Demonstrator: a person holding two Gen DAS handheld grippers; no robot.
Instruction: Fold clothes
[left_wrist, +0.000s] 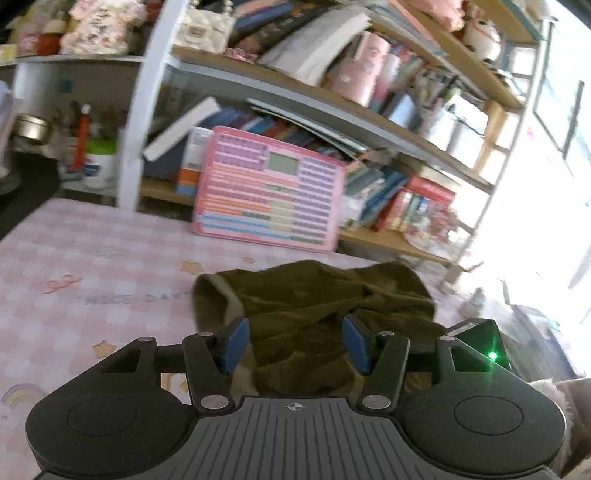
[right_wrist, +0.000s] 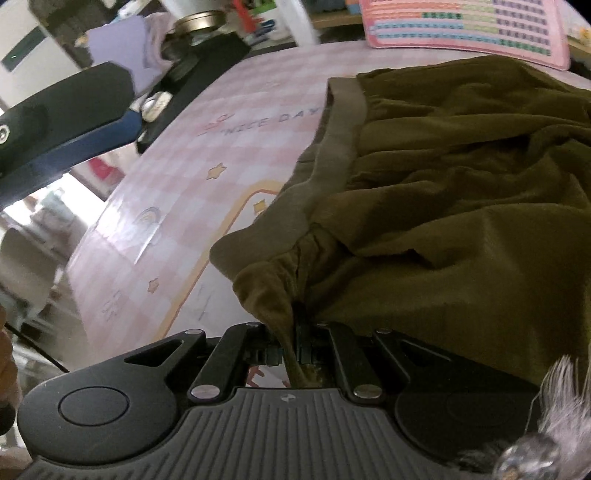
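An olive-green garment (left_wrist: 314, 306) lies crumpled on the pink checked table (left_wrist: 92, 266). My left gripper (left_wrist: 295, 341) is open, its blue pads on either side of the cloth's near part, not pinching it. In the right wrist view the garment (right_wrist: 461, 184) fills the right half, its waistband (right_wrist: 341, 122) toward the left. My right gripper (right_wrist: 295, 325) is shut on a bunched near edge of the garment; the fingertips are hidden in the cloth. The left gripper's finger (right_wrist: 74, 122) shows at the upper left.
A pink chart board (left_wrist: 269, 192) leans against shelves full of books (left_wrist: 369, 110) behind the table. A metal tin (right_wrist: 197, 20) and dark objects sit past the table's far left edge. Bright window at the right.
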